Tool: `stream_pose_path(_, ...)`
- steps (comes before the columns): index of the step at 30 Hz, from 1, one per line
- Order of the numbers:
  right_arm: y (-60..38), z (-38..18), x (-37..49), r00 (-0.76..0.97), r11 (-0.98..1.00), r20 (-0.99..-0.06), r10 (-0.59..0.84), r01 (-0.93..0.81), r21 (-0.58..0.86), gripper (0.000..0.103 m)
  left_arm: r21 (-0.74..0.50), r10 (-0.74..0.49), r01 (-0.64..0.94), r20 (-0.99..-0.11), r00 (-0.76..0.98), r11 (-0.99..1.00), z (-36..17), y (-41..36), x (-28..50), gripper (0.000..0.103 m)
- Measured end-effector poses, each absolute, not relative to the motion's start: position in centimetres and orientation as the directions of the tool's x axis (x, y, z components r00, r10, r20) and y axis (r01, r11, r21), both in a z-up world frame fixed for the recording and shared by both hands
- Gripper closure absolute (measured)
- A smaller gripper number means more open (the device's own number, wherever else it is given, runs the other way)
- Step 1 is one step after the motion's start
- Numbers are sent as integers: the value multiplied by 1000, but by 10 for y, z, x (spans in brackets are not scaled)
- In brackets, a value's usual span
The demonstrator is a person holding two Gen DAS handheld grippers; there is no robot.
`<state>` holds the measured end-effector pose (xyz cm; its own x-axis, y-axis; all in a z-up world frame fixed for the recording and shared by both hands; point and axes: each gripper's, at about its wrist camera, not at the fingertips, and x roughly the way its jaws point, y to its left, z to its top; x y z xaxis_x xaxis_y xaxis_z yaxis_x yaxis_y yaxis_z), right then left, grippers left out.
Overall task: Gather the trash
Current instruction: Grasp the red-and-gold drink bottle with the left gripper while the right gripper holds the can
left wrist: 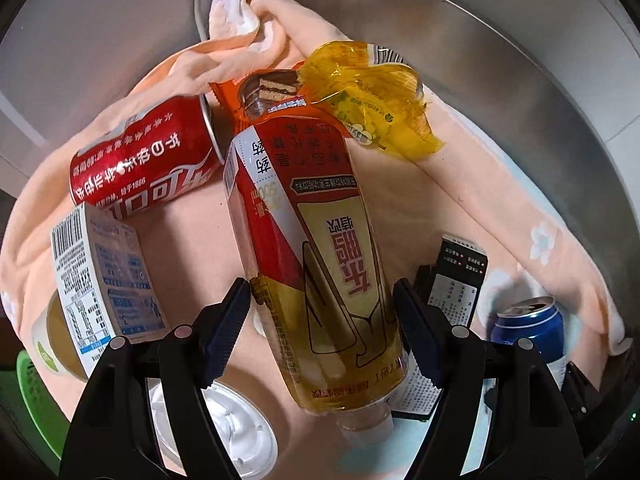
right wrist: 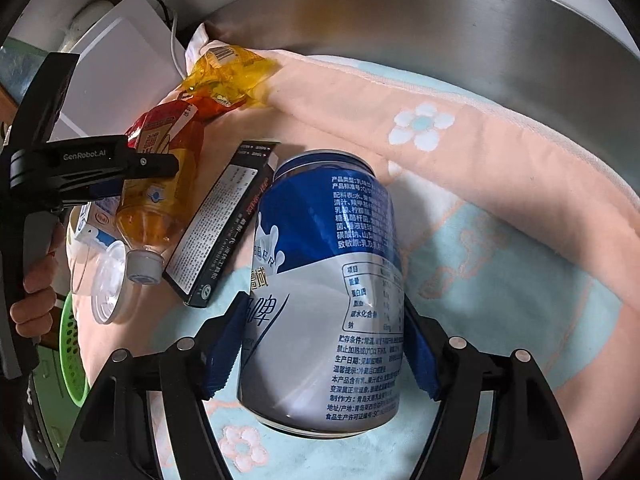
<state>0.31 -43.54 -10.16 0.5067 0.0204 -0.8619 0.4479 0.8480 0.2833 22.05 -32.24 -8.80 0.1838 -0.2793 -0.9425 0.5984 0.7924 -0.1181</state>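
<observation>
A tea bottle (left wrist: 320,240) with yellow liquid lies on the peach towel (left wrist: 500,200), cap toward me. My left gripper (left wrist: 322,284) straddles its lower body, open, its fingertips right at the bottle's sides with towel showing between pads and bottle further down. A blue and white can (right wrist: 324,280) lies on the towel (right wrist: 500,220) and my right gripper (right wrist: 323,298) is shut on it, both pads flush against its sides. In the right wrist view a left gripper finger (right wrist: 152,164) crosses the bottle (right wrist: 160,200).
Around the bottle lie a red cola can (left wrist: 144,160), a white carton (left wrist: 104,280), a yellow wrapper (left wrist: 372,100), an orange snack wrapper (left wrist: 260,92), a black box (right wrist: 224,224) and a clear cup lid (right wrist: 108,280). A green basket (right wrist: 72,344) sits at the left. A metal rim (right wrist: 440,20) curves behind.
</observation>
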Motion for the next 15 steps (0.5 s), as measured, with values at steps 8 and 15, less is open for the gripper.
stream_pose_path(8,-435,-92,-13,562,813,-826,35,465,351,34,-104,-285,619,-937,202,778,-85,-319,212,32)
stream_pose_path(15,-437,-88,-22,597,781,-799,71,465,417,34,-117,-299,620,-933,198,776,-77,-298,198,33)
